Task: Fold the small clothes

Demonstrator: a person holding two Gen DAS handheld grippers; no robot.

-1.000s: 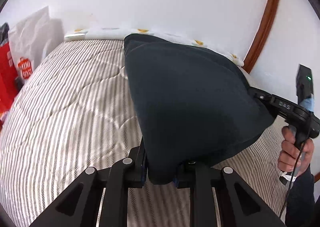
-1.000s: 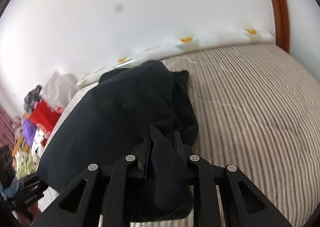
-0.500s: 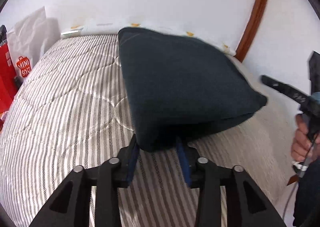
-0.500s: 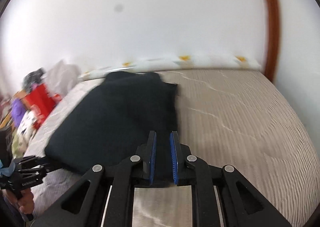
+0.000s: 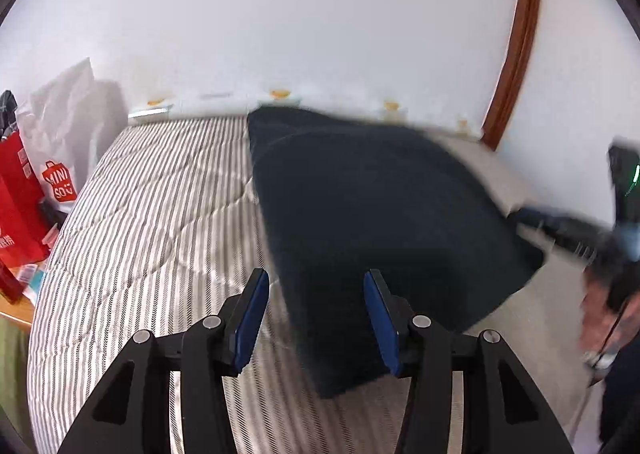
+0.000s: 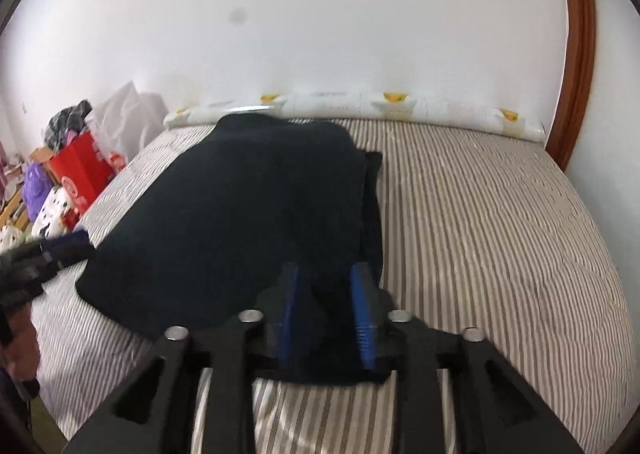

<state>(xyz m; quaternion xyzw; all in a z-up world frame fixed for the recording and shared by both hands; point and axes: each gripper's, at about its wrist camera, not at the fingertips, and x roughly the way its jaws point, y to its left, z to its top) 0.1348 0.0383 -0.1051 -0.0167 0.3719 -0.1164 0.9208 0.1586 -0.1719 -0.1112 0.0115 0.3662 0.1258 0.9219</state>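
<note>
A dark navy garment point(image 5: 380, 206) lies folded flat on the striped bed point(image 5: 140, 234). My left gripper point(image 5: 316, 318) hovers over its near corner. Its jaws are opening, and the blue pads stand clear of the cloth on both sides. In the right wrist view the same garment point(image 6: 248, 214) stretches away toward the wall. My right gripper point(image 6: 326, 318) is over its near edge with the jaws opening. Dark cloth lies between the pads, which do not press on it. The right gripper point(image 5: 580, 230) shows blurred at the garment's far corner, and the left gripper point(image 6: 40, 254) at its left corner.
A red shopping bag point(image 5: 20, 206) and a white bag point(image 5: 68, 122) stand at the bed's left side, with more clutter point(image 6: 44, 198) beside them. A white printed strip point(image 6: 400, 106) runs along the wall. A wooden frame point(image 5: 516, 42) rises at right. Striped bed point(image 6: 500, 234) spreads right of the garment.
Both grippers held the garment's corners a second ago. Both have let go and spread their jaws. The garment has settled flat on the bed, and both grippers have drawn back and up.
</note>
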